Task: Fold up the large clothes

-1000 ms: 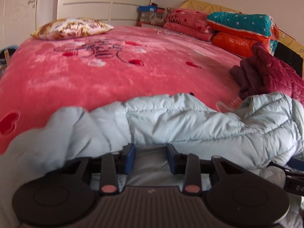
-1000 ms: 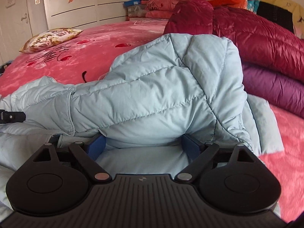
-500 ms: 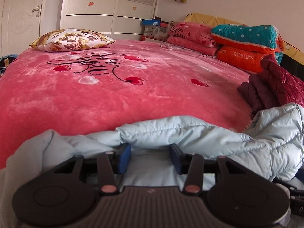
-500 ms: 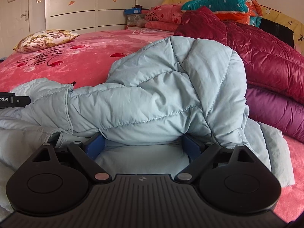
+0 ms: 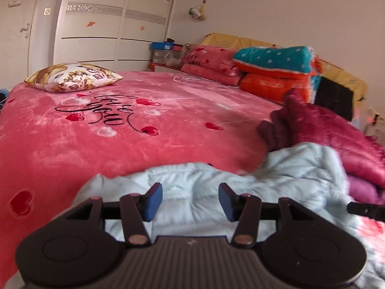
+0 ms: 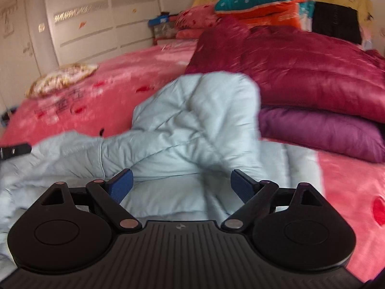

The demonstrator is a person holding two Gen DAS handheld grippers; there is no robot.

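Observation:
A light blue puffer jacket lies bunched on the pink bed blanket, its padded part folded over. My left gripper hovers just above the jacket's near edge. Its jaws are opening and its blue pads press on nothing. My right gripper stands open wide above the jacket's lower panel, with both pads clear of the cloth. Each view catches a black tip of the other gripper at its edge.
Folded dark red and purple puffer coats are stacked just right of the jacket. Folded blankets sit by the headboard, and a floral pillow lies at the far left. White wardrobe doors stand behind the bed.
Both grippers have drawn back and risen off the jacket, which has settled lower on the bed. The left jaws have widened. The right pads no longer sit under the folded edge.

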